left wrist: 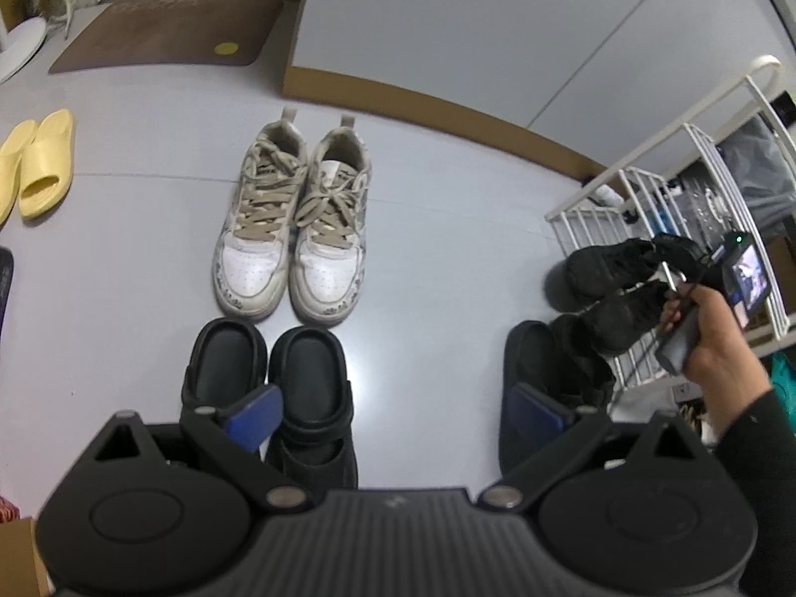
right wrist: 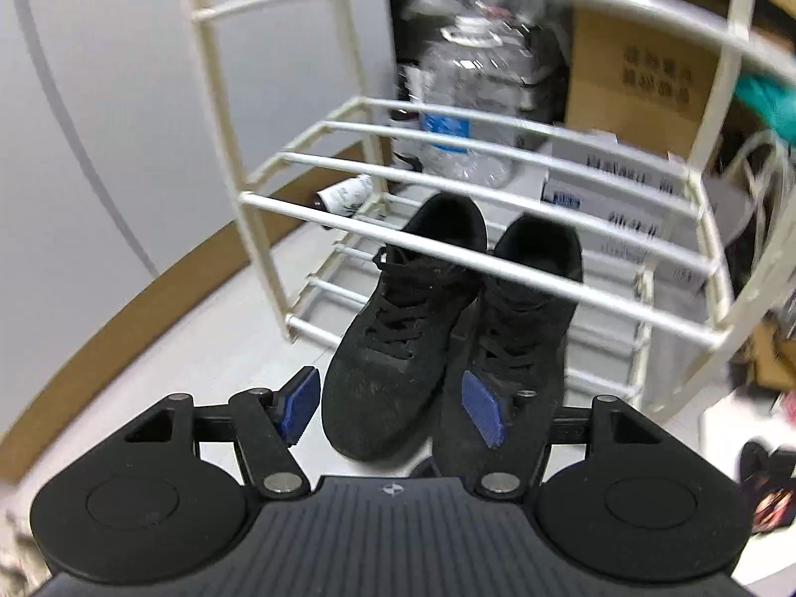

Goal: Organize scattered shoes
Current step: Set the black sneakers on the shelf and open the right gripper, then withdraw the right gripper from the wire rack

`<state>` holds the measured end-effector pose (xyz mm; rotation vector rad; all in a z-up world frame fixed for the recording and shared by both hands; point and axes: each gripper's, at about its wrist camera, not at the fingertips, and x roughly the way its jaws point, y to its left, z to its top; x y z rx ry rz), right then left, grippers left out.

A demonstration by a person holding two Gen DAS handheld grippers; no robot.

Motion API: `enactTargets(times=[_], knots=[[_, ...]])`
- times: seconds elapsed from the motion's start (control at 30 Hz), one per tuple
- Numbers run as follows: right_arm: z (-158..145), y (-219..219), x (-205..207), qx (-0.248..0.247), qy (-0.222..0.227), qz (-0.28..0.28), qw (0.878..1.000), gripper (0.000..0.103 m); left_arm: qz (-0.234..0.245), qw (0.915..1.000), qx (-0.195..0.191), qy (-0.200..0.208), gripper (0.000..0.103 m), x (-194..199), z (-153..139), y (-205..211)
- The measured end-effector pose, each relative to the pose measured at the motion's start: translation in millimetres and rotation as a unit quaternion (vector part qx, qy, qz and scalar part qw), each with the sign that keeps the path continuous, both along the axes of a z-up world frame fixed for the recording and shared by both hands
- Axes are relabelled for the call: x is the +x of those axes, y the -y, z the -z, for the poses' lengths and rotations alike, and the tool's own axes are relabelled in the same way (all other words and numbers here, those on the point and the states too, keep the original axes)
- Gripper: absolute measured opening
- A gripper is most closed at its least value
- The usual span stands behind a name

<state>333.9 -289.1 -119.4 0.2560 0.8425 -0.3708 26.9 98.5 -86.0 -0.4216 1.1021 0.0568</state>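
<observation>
In the left wrist view a pair of white sneakers (left wrist: 293,229) stands side by side on the grey floor, with a pair of black clogs (left wrist: 271,388) just in front of them. My left gripper (left wrist: 393,418) is open and empty above the clogs. Yellow slides (left wrist: 35,164) lie at far left. A pair of black sneakers (right wrist: 447,328) sits toes-first on the lowest tier of the white wire rack (right wrist: 497,248). My right gripper (right wrist: 393,405) is open around the heels; the left sneaker's heel lies between the pads. The right gripper also shows in the left wrist view (left wrist: 671,273).
Another black shoe (left wrist: 547,378) lies on the floor beside the rack (left wrist: 661,189). A brown doormat (left wrist: 164,30) is at the back left. A white cabinet with a brown base (left wrist: 447,89) runs along the wall. Behind the rack stand a water bottle (right wrist: 472,89) and cardboard boxes (right wrist: 642,69).
</observation>
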Motion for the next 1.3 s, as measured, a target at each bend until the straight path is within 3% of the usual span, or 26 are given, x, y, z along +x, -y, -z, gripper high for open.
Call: enactTargets(times=[0.17, 0.57, 0.67, 0.73, 0.93, 1.17, 1.3], knots=[[-38.8, -7.3, -36.8, 0.007, -0.014, -0.049, 0.999, 0.069, 0.0, 0.9998, 0.021, 0.001, 0.099, -6.8, 1.3, -1.8], [-100.8, -13.8, -133.2, 0.018, -0.011, -0.062, 0.998, 0.07, -0.002, 0.9991, 0.025, 0.033, 0.099, -33.1, -17.9, -3.1], [-113.7, -27.7, -159.3, 0.016, -0.004, -0.103, 0.995, 0.07, -0.006, 0.9989, 0.029, 0.036, 0.099, -37.8, -20.6, -7.7], [-125.0, -45.1, -180.2, -0.013, -0.001, -0.154, 0.988, 0.07, -0.009, 0.9988, 0.029, 0.038, 0.099, -41.3, -22.8, -11.5], [-152.0, -62.2, -212.6, -0.02, 0.021, -0.179, 0.983, 0.07, -0.014, 0.9983, 0.019, 0.054, 0.099, -52.9, -36.3, -26.8], [-157.3, -90.0, -246.8, -0.032, 0.033, -0.159, 0.986, 0.07, -0.017, 0.9976, 0.013, 0.066, 0.099, -61.2, -46.1, -39.3], [-145.4, -103.0, -261.5, 0.004, 0.026, -0.16, 0.987, 0.07, -0.015, 0.9983, 0.005, 0.057, 0.099, -63.7, -40.5, -44.1]])
